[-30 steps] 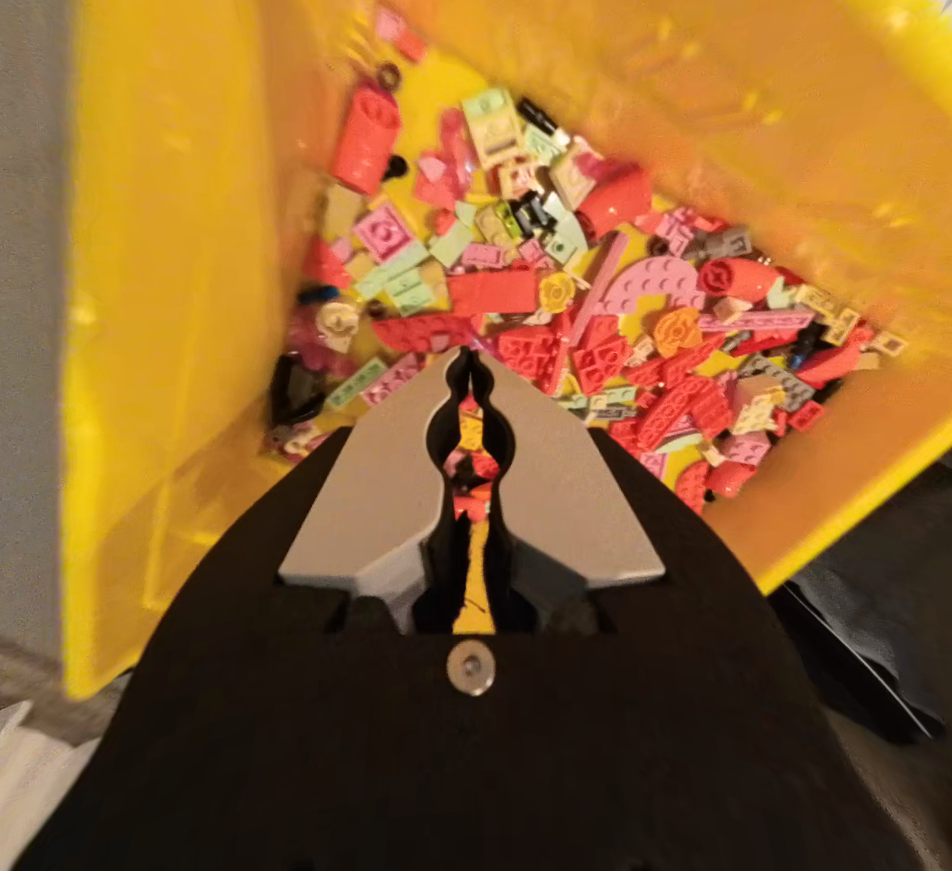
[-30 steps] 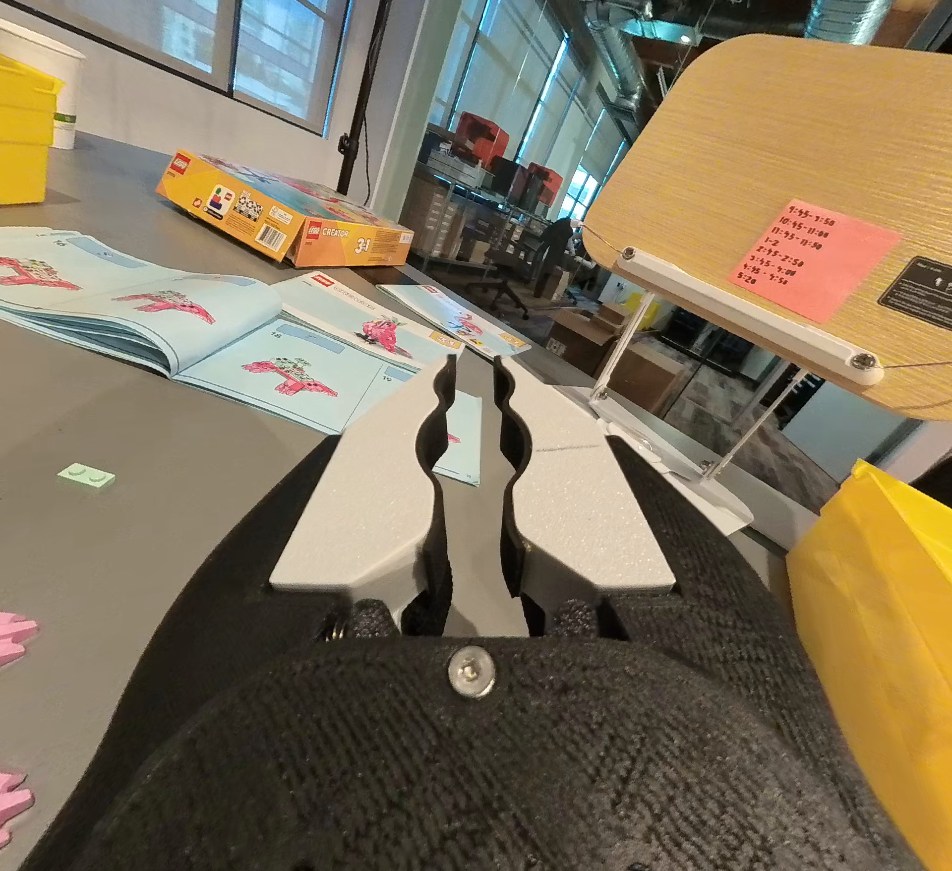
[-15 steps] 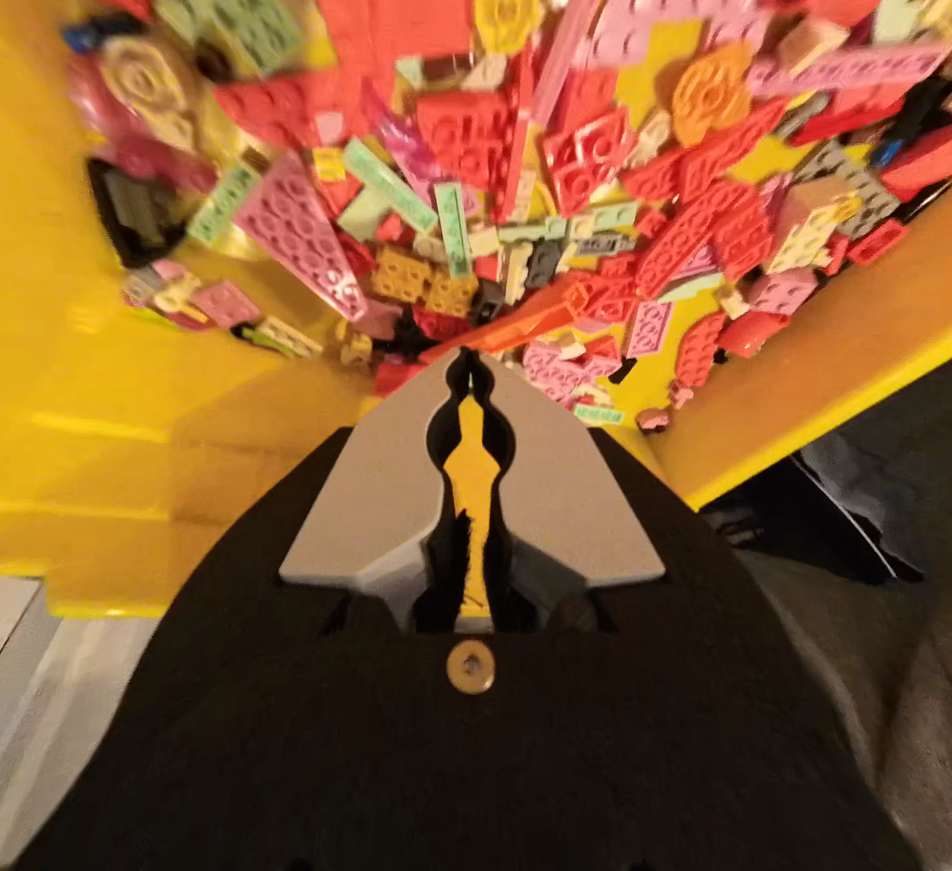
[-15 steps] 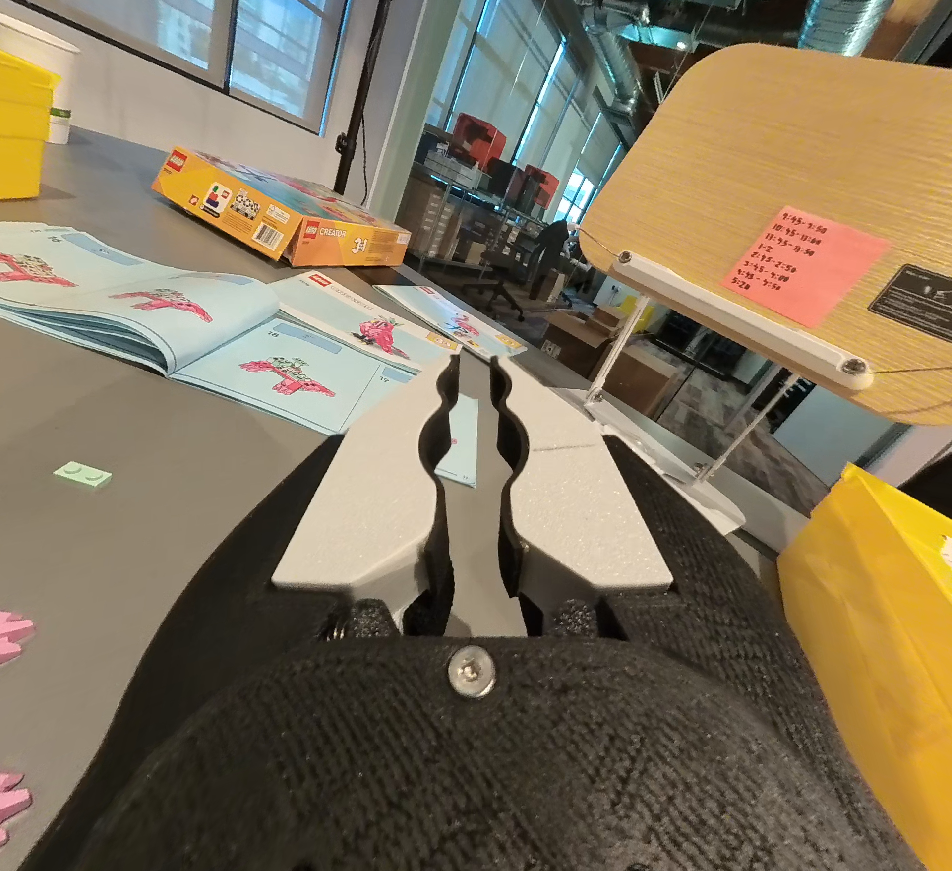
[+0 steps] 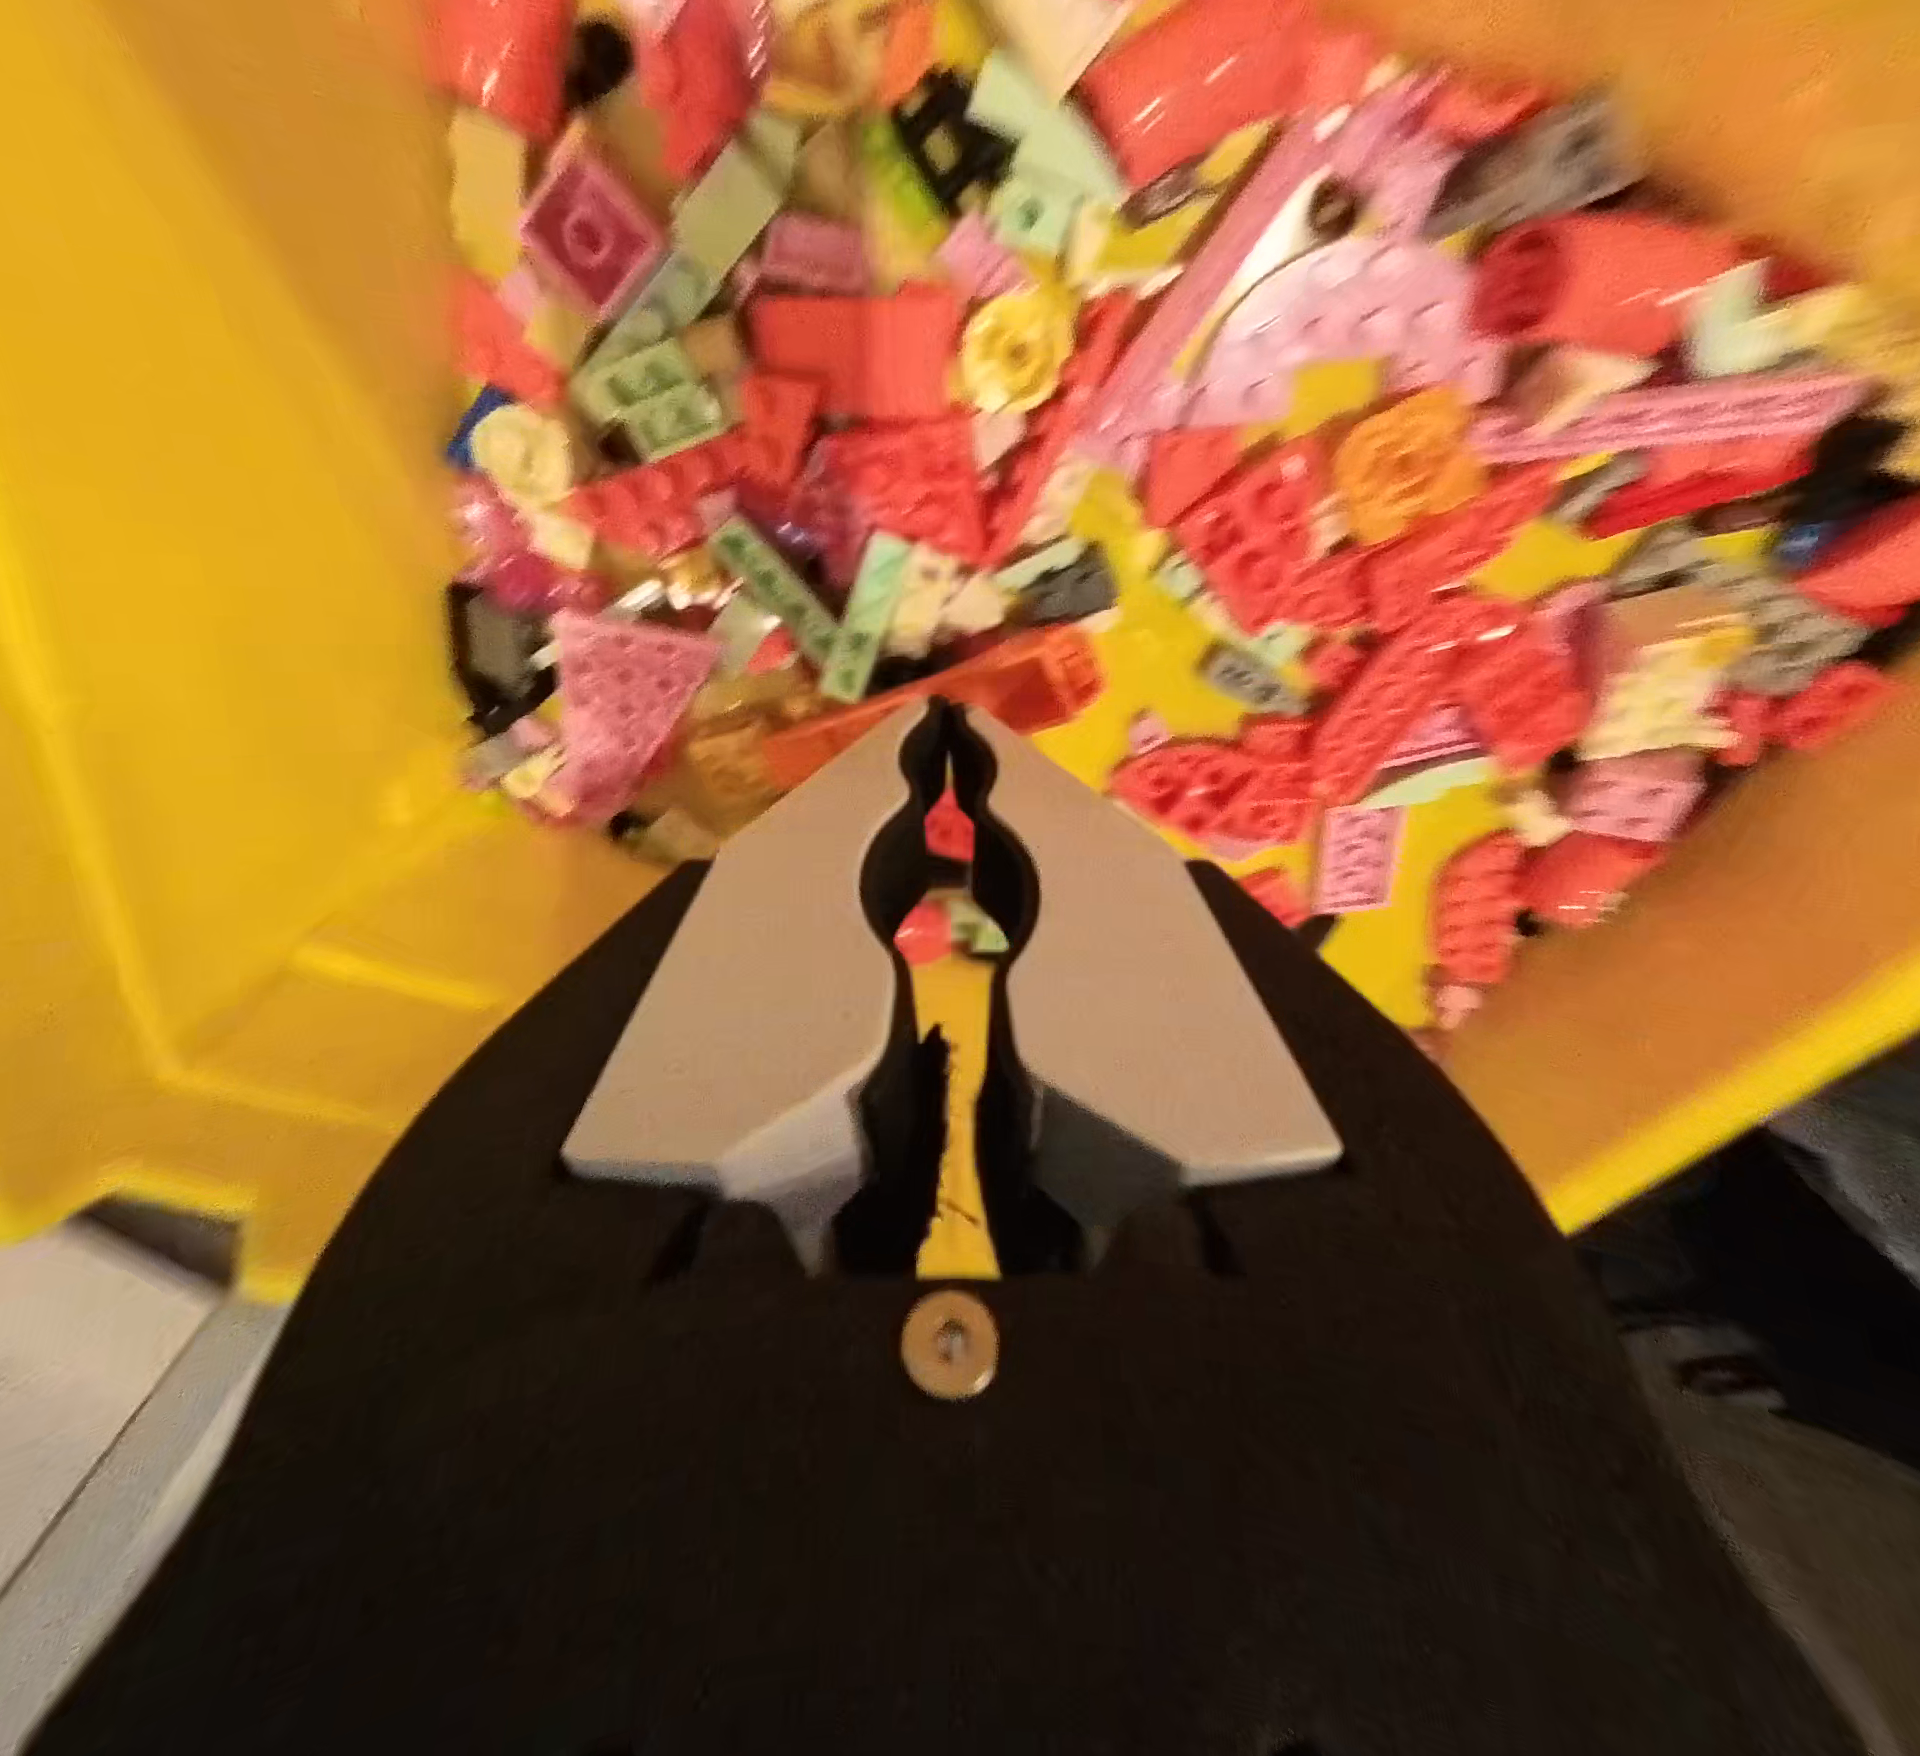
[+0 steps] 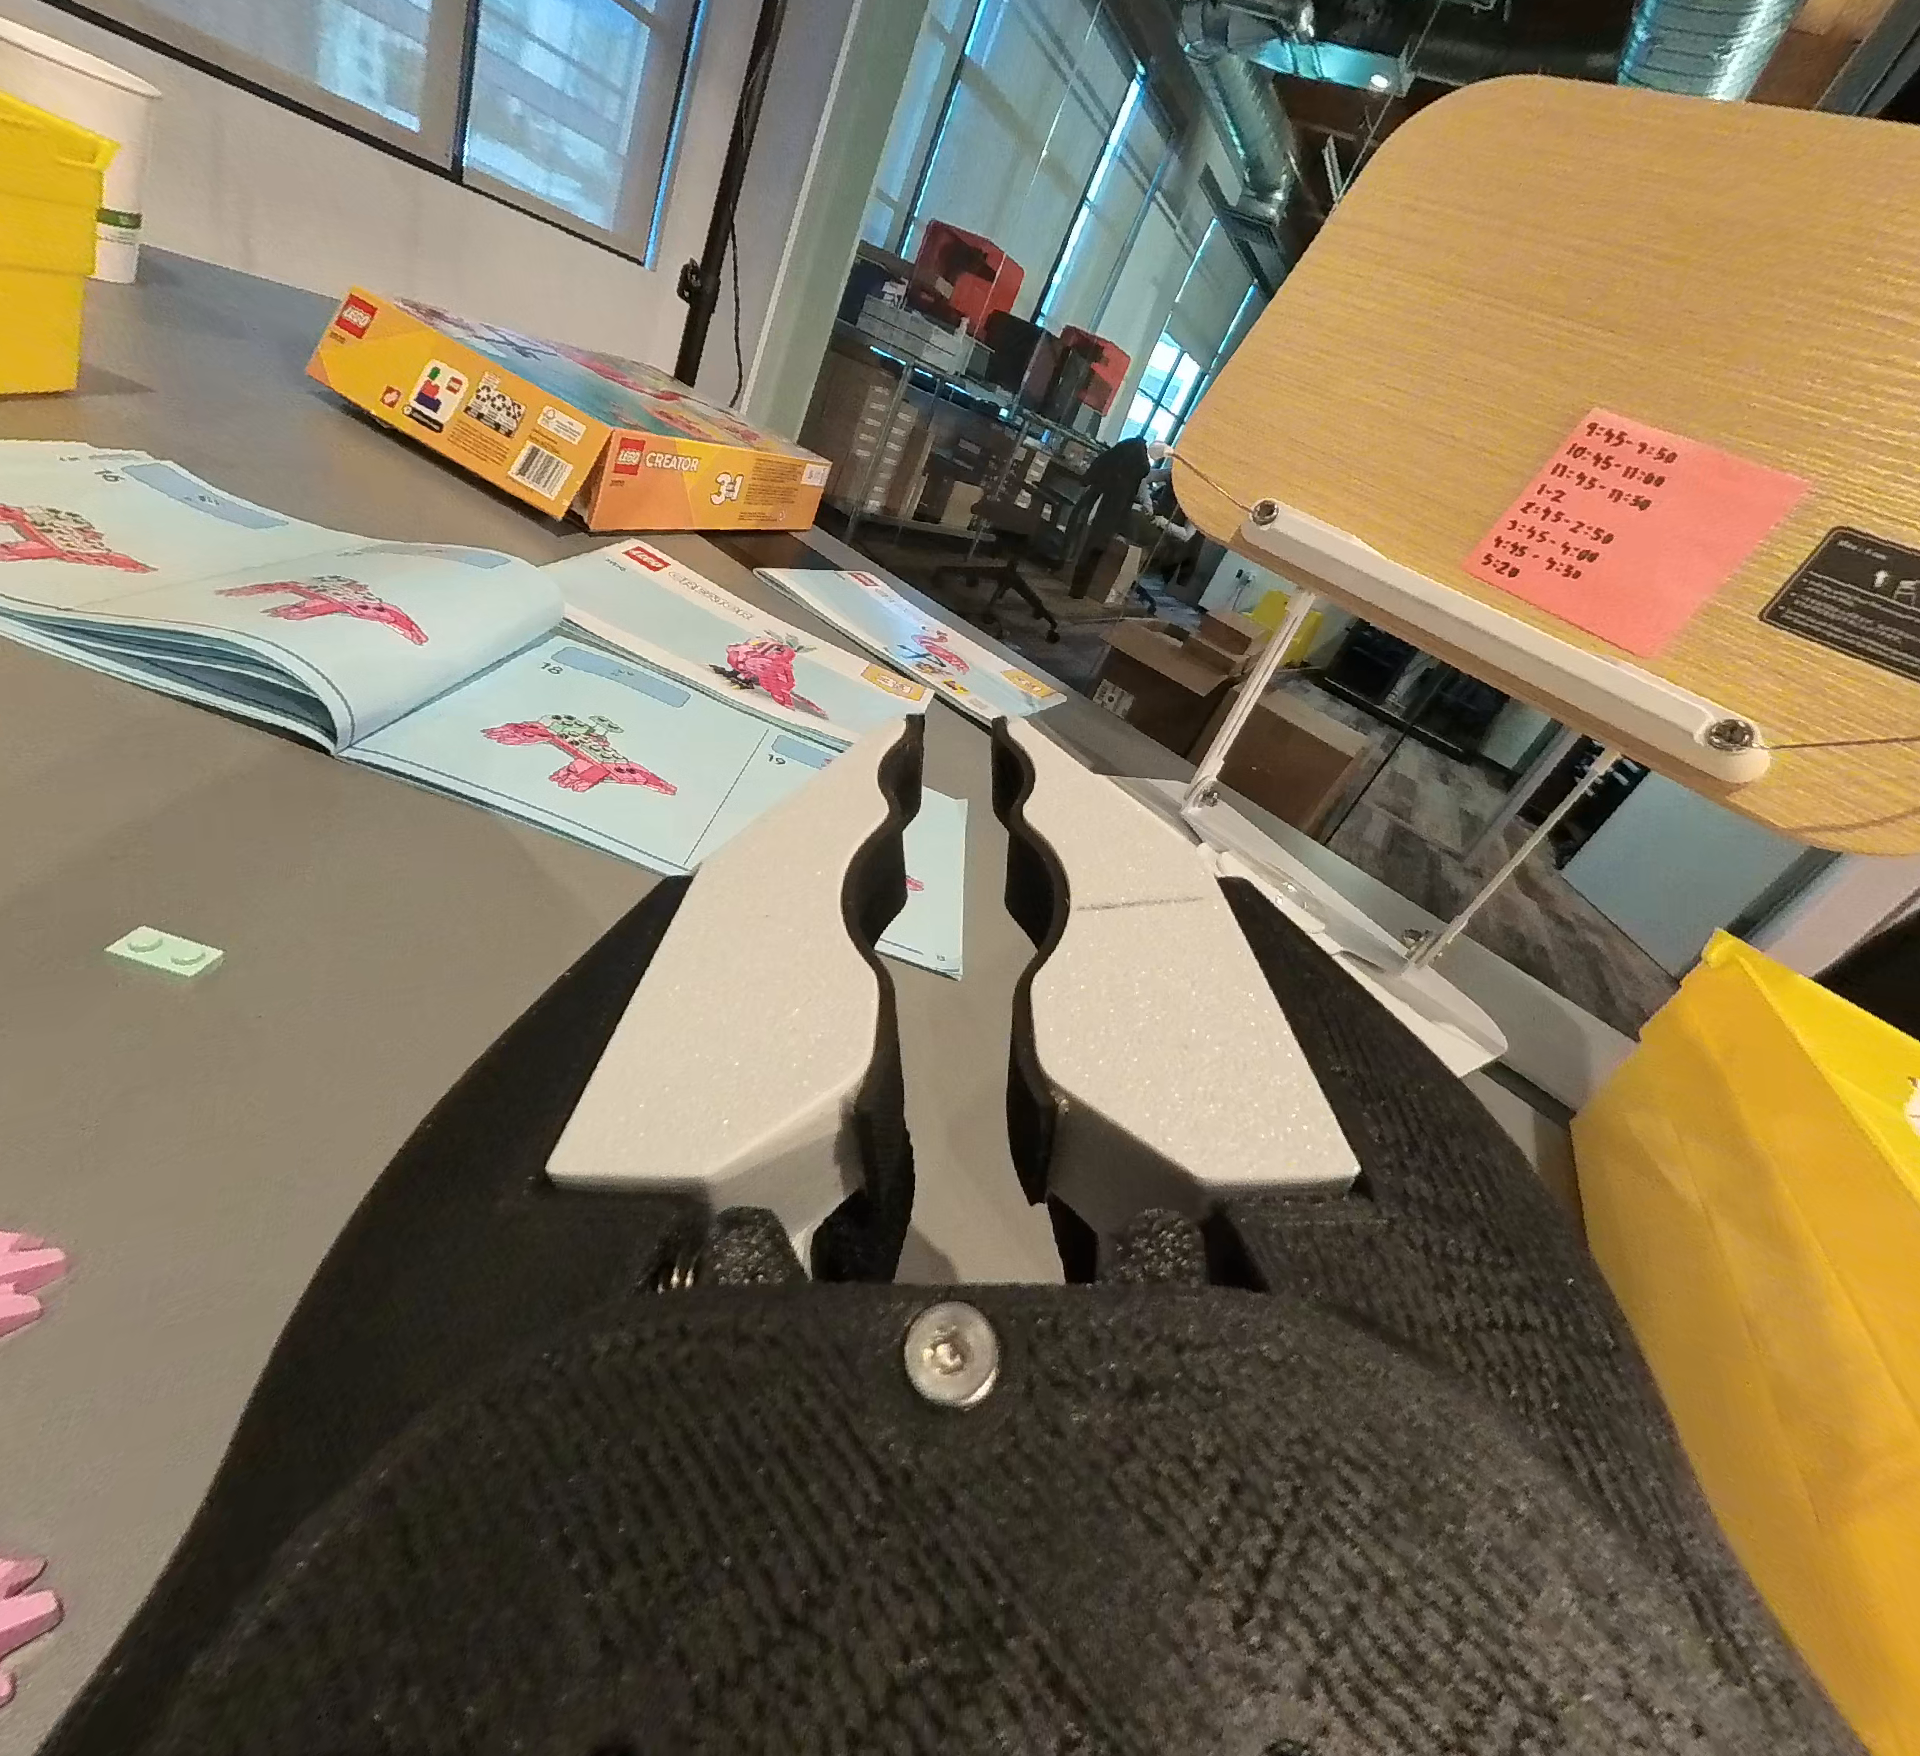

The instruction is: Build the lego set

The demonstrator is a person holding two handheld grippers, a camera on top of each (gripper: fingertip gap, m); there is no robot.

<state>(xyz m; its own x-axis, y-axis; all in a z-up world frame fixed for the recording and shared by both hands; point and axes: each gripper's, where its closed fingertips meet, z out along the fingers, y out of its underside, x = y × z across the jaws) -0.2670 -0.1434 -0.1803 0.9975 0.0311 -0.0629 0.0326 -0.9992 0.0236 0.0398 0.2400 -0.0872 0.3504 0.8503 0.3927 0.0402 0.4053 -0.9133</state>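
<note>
Left gripper: held inside the yellow bin, fingertips drawn together to a near-closed slit; an orange-red piece lies at the tips, but whether it is pinched cannot be told through the motion blur.
Loose bricks: heaped on the bin floor in coral, pink, mint, yellow and grey; most of the set is judged to be unsorted here.
Right gripper: held low over the grey table, jaws parted by a narrow gap, nothing between them.
Instruction booklet: laid open on the table, pages showing a pink model; two thinner booklets are seen beyond it, and the set's orange box farther back.
Pieces already out: one mint plate lying alone on the table; pink pieces cut off at the left edge, their assembly state not discernible.
Progress: judged early; a part is being sought in the bin, and nearly all building is left.
Surroundings: a wooden board on a stand is seen at right.
</note>
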